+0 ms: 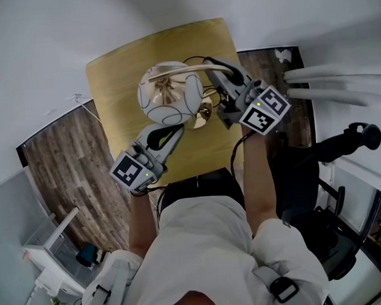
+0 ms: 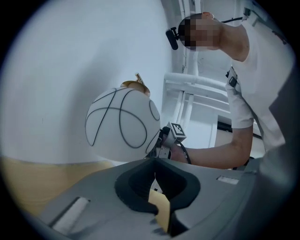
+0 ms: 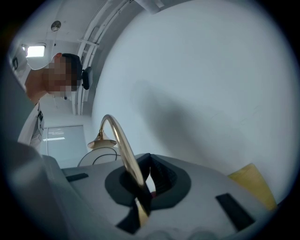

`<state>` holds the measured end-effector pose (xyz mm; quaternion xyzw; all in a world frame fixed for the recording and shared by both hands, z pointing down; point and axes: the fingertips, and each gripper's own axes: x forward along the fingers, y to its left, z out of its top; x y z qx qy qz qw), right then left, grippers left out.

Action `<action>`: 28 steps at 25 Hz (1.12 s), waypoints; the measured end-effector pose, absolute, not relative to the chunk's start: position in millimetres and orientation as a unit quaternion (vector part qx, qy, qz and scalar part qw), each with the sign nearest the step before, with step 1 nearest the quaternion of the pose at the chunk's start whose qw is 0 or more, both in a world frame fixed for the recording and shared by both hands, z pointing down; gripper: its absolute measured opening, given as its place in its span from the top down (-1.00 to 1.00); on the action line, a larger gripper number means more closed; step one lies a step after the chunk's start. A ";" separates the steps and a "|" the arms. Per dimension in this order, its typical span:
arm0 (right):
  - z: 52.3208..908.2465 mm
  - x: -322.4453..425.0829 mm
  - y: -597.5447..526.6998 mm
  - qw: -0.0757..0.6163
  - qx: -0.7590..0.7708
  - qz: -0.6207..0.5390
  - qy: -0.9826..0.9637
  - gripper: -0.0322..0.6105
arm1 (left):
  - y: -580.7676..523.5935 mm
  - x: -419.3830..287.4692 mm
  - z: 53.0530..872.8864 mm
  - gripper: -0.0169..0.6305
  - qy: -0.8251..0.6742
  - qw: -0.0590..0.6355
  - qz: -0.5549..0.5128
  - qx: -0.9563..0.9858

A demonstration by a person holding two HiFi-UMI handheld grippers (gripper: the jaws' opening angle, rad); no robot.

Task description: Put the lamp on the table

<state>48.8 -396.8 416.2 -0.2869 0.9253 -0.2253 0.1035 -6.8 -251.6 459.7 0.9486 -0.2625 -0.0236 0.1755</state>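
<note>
Lamp [image 1: 170, 92] hangs over the yellow table [image 1: 116, 76], its brass neck [image 3: 117, 140] clamped in the right gripper [image 1: 217, 74] and arching left to a white globe shade [image 2: 123, 124] lined in black. The left gripper [image 1: 167, 132] sits just beneath the shade, jaws pinched on an unidentifiable tan sliver [image 2: 160, 211]. Whether the base touches the tabletop is unclear.

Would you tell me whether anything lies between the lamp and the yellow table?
Nothing visible does: the white globe lamp with a brass arm, gripped by the right tool, is over bare yellow table top.
</note>
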 end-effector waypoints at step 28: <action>411.4 52.9 -337.3 0.094 -0.306 -0.190 0.928 0.89 | -188.2 12.3 430.5 0.95 -0.224 0.167 0.003 0.960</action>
